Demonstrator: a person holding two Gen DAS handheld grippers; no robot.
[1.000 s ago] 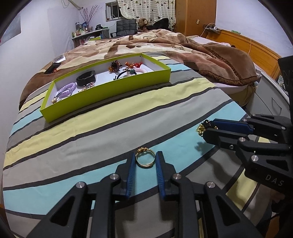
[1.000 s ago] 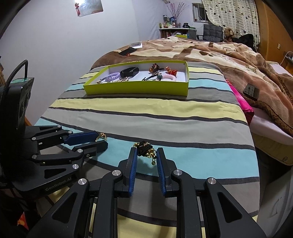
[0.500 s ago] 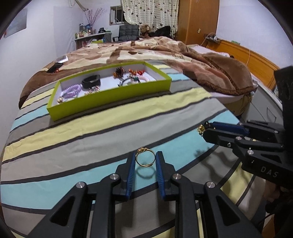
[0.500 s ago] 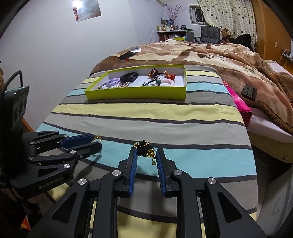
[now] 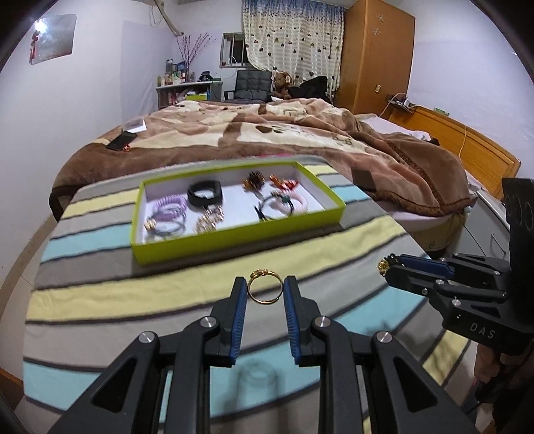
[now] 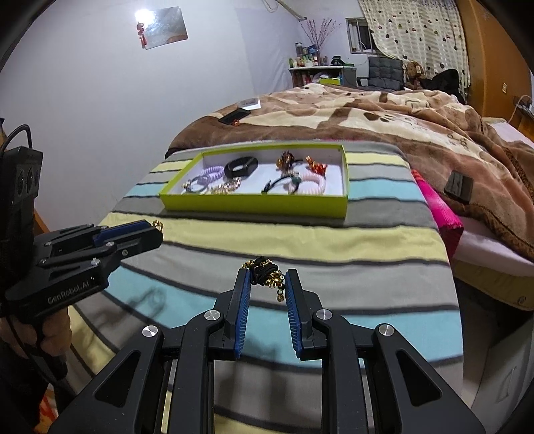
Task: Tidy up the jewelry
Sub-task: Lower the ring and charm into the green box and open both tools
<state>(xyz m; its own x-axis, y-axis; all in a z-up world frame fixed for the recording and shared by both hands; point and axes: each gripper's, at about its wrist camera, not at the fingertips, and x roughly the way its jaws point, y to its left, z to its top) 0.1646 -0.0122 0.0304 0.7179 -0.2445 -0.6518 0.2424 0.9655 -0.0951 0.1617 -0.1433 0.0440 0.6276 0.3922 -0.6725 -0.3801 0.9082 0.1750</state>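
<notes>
two grippers are up over the striped bedspread [image 5: 110, 300], both loaded: the left gripper [image 5: 265, 289] pinches a gold ring [image 5: 263, 289] between its blue pads, the right gripper [image 6: 267, 282] clamps a black cord with gold beads [image 6: 267, 276]. beyond them sits the green tray [image 5: 233, 238] of hair ties and bracelets.

Pretty dim indoor light with a purplish cast, ceiling lamp glaring off the wall poster [image 6: 162, 28]. Heavy fisheye bending, black corners, slight motion blur on the striped bedspread [image 5: 140, 297].

Gold ring [image 5: 263, 291]; lime-green tray [image 5: 233, 238]; striped yellow-grey-blue sheet [image 5: 100, 293]; brown patterned blanket [image 5: 267, 133].
</notes>
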